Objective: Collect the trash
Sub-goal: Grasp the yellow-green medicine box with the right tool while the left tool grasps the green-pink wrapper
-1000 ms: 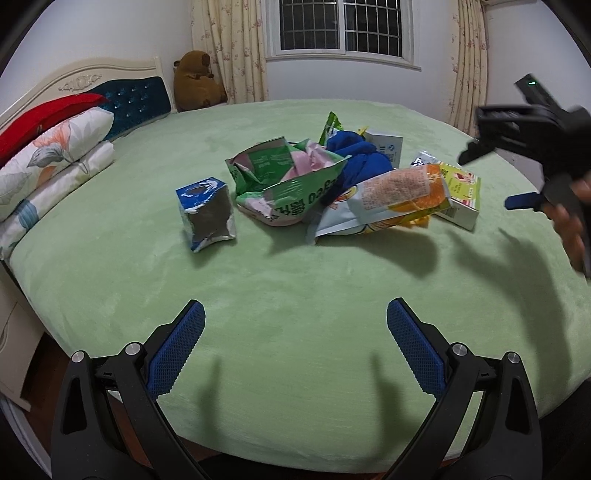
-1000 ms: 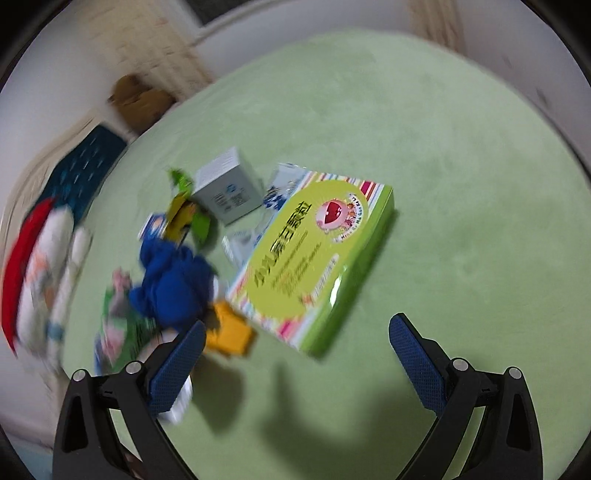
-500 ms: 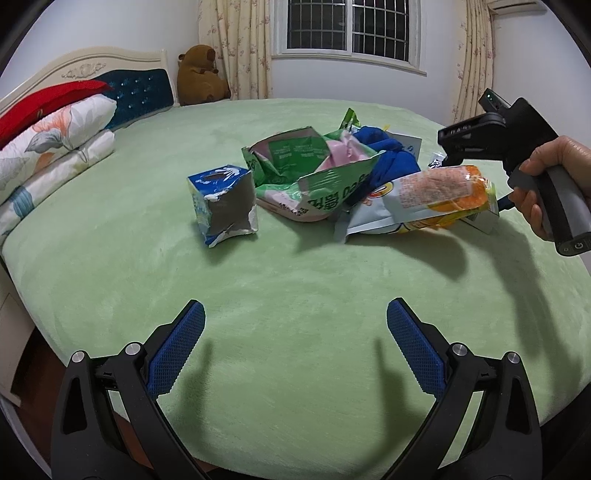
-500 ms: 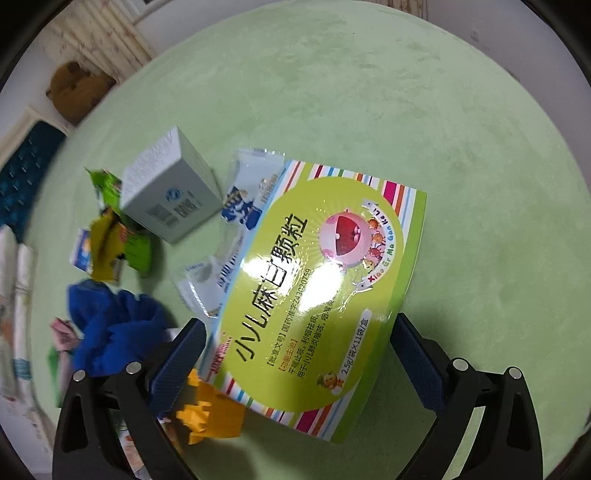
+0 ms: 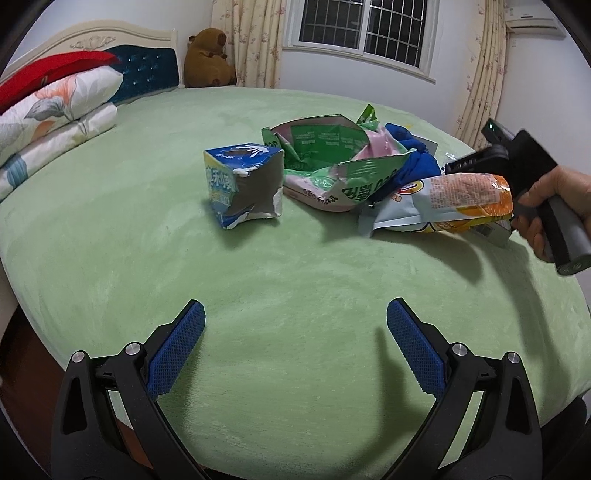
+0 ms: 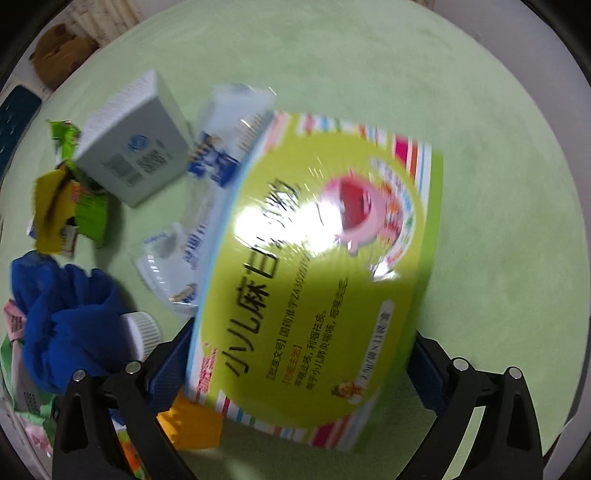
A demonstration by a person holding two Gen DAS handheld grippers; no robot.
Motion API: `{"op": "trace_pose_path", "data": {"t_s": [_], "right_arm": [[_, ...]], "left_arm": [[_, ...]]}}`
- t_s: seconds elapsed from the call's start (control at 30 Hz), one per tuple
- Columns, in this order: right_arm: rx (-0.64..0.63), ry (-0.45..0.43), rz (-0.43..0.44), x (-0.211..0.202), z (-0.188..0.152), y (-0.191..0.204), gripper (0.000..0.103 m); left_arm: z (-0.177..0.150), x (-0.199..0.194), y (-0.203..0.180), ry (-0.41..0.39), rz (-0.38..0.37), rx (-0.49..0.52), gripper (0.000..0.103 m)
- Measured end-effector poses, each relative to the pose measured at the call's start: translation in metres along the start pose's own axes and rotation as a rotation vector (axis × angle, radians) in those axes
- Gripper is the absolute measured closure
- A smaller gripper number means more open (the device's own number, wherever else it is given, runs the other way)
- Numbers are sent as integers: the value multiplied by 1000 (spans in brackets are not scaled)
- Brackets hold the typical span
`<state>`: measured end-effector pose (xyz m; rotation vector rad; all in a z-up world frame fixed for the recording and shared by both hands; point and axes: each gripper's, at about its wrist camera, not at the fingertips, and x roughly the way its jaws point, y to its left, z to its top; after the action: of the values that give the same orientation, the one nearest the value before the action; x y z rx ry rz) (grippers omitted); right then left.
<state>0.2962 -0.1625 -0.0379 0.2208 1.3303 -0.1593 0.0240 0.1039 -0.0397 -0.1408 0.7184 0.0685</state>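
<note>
Right gripper (image 6: 299,365), fingers wide, straddles a lime-green striped cardboard medicine box (image 6: 317,280); left gripper (image 5: 295,343) hovers spread, empty, over the green bed (image 5: 295,295).

Green-covered bed (image 5: 295,295), stacked pillows (image 5: 55,110), barred window (image 5: 365,29), floral curtains (image 5: 255,40).

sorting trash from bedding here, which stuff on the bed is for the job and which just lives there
Trash to collect:
green box
grey box
torn tissue box
green bag
orange packet

Just lying about:
pillows
teddy
curtains
</note>
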Motion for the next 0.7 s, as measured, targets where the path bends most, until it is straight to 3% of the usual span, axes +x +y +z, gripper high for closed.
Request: {"op": "trace_pose_path", "data": {"t_s": [0.27, 0.4, 0.57, 0.67, 0.7], "right_arm": [[-21, -57, 101, -20, -9, -31, 11], [-44, -98, 155, -43, -34, -64, 11], [-94, -194, 296, -70, -72, -107, 12], [-129, -252, 316, -78, -100, -122, 14], [-138, -261, 316, -79, -99, -110, 14]], "left_arm": [[-2, 3, 11, 11, 1, -33, 7], [-1, 2, 10, 2, 15, -30, 7], [2, -2, 3, -11, 32, -2, 7], [16, -11, -4, -20, -7, 2, 7], [21, -14, -6, -26, -20, 1, 7]]}}
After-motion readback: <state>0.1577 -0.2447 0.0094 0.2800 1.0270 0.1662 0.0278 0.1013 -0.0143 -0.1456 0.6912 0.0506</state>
